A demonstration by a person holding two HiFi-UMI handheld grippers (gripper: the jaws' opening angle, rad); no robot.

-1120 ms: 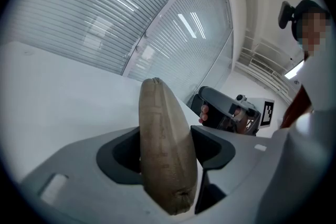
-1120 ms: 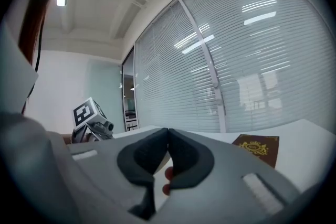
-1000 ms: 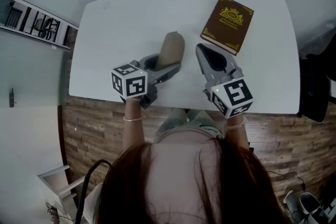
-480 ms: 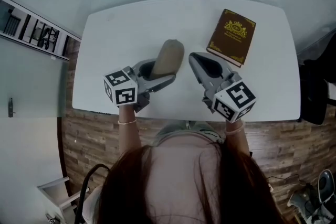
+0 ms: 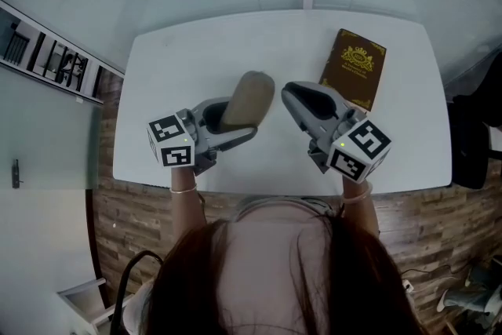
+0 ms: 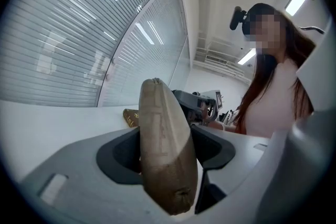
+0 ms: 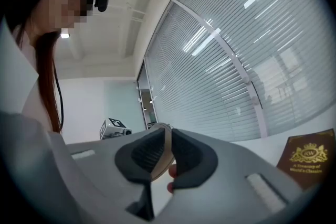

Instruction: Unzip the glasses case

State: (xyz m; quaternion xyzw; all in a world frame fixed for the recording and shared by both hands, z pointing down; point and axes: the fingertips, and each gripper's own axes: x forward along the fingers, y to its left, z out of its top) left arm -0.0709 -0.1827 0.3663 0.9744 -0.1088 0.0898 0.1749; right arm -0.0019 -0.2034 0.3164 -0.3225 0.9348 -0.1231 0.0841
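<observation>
A tan zipped glasses case (image 5: pixel 248 96) is held up above the white table (image 5: pixel 180 59). My left gripper (image 5: pixel 239 115) is shut on it, its jaws spread wide around the case's body. In the left gripper view the case (image 6: pixel 160 134) stands on edge between the dark pads and fills the left gripper (image 6: pixel 165 150). My right gripper (image 5: pixel 289 91) hovers just right of the case without touching it, jaws together and nothing between them. In the right gripper view the case (image 7: pixel 164 129) shows through the thin slit of the right gripper (image 7: pixel 167 152).
A brown hardcover book (image 5: pixel 354 68) with gold print lies at the table's back right, also seen in the right gripper view as the book (image 7: pixel 310 157). Window blinds run behind the table. The person stands at the table's near edge.
My left gripper has risen and rolled with the case, which now sits flatter across its jaws. The right gripper has lifted and shifted slightly, staying close to the case's right end.
</observation>
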